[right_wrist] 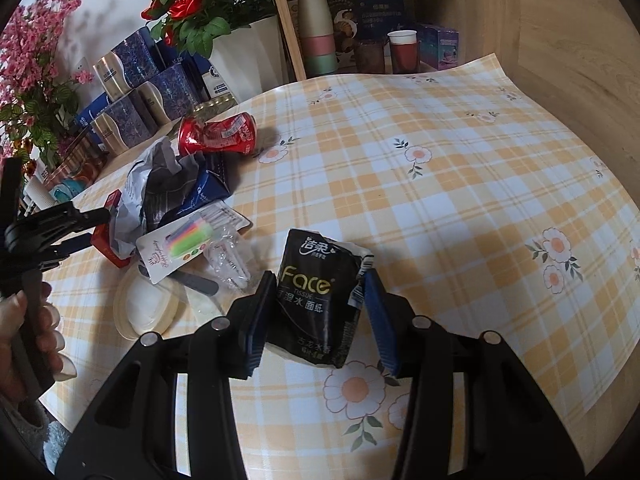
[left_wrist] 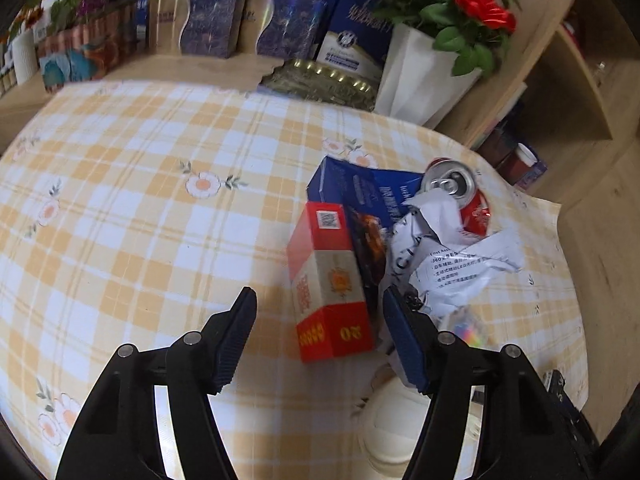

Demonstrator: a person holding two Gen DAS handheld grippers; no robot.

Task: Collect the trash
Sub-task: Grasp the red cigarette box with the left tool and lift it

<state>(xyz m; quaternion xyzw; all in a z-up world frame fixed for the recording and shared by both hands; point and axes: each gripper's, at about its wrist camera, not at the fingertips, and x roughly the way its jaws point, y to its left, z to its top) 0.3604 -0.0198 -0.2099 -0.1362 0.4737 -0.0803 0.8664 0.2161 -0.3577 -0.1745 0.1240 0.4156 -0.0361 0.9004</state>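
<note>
In the left wrist view my left gripper stands open over a heap of trash. A red and cream carton lies between its fingers, close to the right pad and clear of the left one. Behind the carton are a blue box, crumpled white paper and a crushed red can. In the right wrist view my right gripper is shut on a black tissue pack, held just above the checked tablecloth.
A candle packet, clear plastic wrap and a round white lid lie beside the heap. A white pot of red roses and blue gift boxes line the back. Cups stand on a wooden shelf. A hand shows at the left.
</note>
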